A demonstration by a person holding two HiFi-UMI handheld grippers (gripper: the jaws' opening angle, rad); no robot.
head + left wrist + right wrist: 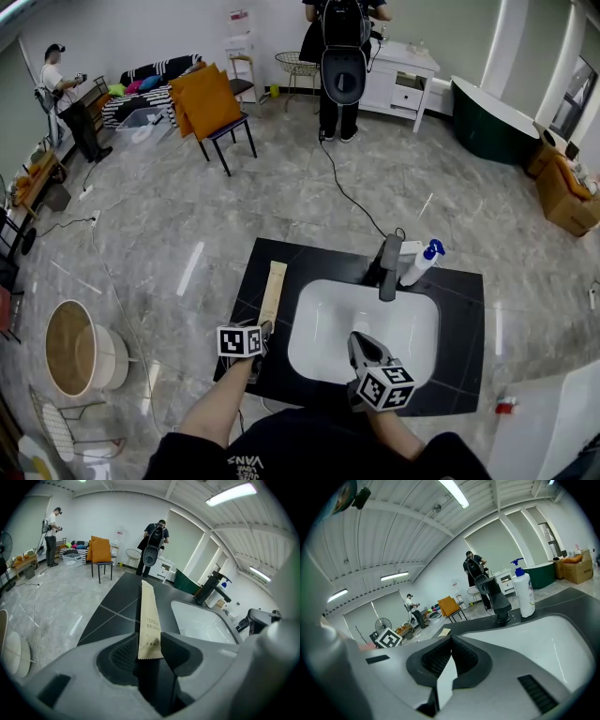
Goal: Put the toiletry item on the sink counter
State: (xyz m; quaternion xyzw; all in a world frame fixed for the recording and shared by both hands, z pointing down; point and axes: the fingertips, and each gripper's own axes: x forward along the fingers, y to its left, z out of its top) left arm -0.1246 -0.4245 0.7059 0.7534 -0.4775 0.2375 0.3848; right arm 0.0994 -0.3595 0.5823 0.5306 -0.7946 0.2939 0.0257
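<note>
Head view looks down on a black sink counter [464, 309] with a white basin [412, 328] set into it; the toothbrush packet [273, 292] lies flat on the bare counter top at about 10 o'clock from the basin, its length running toward 12 o'clock; the left gripper [262, 333] sits at the packet's near end, at 6 o'clock from it; left gripper view shows that gripper [150, 646] with its jaws standing apart and the packet [149, 620] (printed "TOOTH BRUSH") resting on the counter with its crimped end between the pads, which lie close beside its edges without squeezing it; the right gripper [356, 339] hangs over the near part of the basin, pointing toward 12 o'clock; right gripper view shows this gripper [451, 641] with its jaw tips brought together and nothing between them; a dark faucet [390, 267] stands at the basin's 12 o'clock edge, and a white spray bottle [422, 262] with a blue head lies just beside it at 1 o'clock; across the floor, toward 12 o'clock, a person [342, 66] stands at a white cabinet, and an orange chair [211, 103] stands toward 11 o'clock.
</note>
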